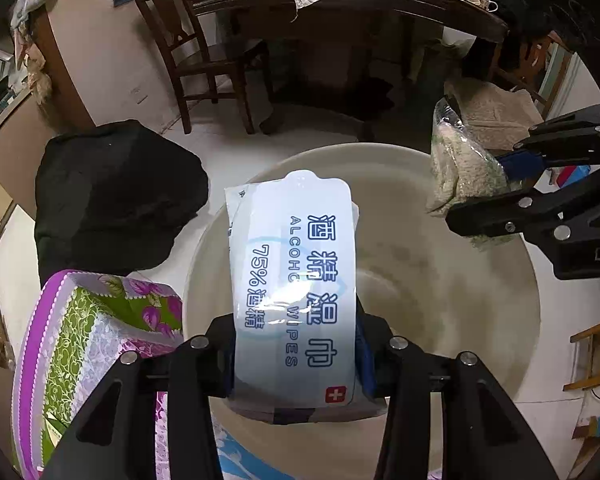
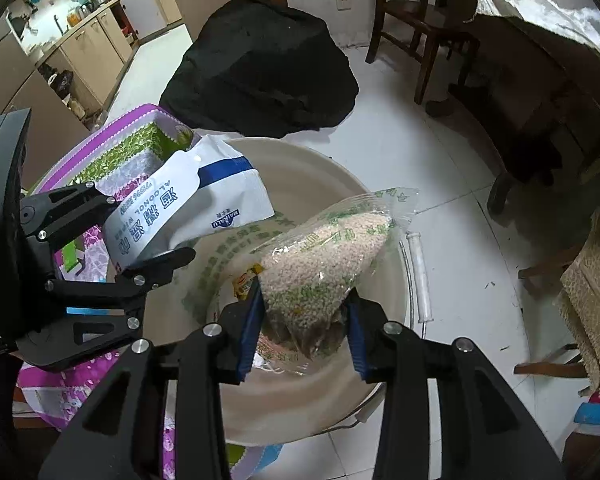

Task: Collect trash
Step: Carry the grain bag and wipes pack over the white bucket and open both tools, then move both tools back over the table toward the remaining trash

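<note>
Both packets hang over the open basin (image 1: pixel 500 320), so the coming drop is straight down. The left gripper (image 1: pixel 296 344) clamps the wipes pack (image 1: pixel 292 280) near the basin's left rim, its long axis running out along the fingers. The right gripper (image 2: pixel 304 320) pinches the grain bag (image 2: pixel 324 264) nearer the middle. Only the right wrist view shows what may be wrappers already on the basin floor.

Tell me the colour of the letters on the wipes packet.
Dark blue letters on the white wipes packet; clearest in the left wrist view.
</note>
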`<action>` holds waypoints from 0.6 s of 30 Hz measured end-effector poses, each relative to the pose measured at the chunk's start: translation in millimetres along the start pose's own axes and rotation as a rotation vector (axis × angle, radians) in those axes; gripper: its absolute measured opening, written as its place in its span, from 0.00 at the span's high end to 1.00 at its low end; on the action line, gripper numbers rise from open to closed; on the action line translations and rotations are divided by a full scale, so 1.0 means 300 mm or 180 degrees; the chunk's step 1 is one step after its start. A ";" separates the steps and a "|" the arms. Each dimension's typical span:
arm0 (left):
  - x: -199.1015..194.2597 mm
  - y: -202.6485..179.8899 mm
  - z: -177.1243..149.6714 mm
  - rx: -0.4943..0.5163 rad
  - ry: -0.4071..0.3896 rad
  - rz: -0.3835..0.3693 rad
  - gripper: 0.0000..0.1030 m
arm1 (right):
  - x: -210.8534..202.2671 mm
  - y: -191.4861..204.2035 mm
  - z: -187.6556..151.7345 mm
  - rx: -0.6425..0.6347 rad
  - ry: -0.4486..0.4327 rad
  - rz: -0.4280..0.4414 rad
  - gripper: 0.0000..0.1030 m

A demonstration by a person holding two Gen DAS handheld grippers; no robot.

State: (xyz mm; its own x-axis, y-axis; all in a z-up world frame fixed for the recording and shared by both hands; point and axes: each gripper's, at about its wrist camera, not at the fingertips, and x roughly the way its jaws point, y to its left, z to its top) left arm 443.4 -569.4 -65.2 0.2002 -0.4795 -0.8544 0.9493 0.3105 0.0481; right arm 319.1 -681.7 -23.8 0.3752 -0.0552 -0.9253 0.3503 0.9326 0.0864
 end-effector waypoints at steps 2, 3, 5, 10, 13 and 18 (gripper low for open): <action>0.001 0.002 -0.001 -0.0005 -0.0044 0.0062 0.49 | 0.000 -0.007 0.004 0.0013 -0.0061 0.0009 0.45; 0.001 0.003 0.001 -0.0004 -0.0060 0.0083 0.45 | -0.005 -0.008 0.003 0.0021 -0.0104 0.0007 0.44; -0.002 0.008 0.002 -0.0028 -0.0095 0.0111 0.32 | -0.006 -0.011 0.002 0.0012 -0.0125 0.0006 0.44; -0.012 0.017 0.001 -0.0069 -0.0133 0.0117 0.32 | -0.002 -0.001 -0.004 -0.0037 -0.0124 -0.0050 0.44; -0.019 0.023 -0.005 -0.0098 -0.0142 0.0089 0.32 | -0.001 0.004 -0.010 -0.0058 -0.0123 -0.0073 0.44; -0.028 0.021 -0.015 -0.0116 -0.0147 0.0107 0.32 | 0.005 0.009 -0.016 -0.0060 -0.0113 -0.0082 0.44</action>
State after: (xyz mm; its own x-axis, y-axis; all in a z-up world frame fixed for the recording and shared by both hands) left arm 446.5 -559.6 -60.1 0.2435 -0.5054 -0.8278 0.9327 0.3563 0.0568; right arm 316.5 -677.4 -26.6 0.3966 -0.0915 -0.9134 0.3441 0.9373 0.0555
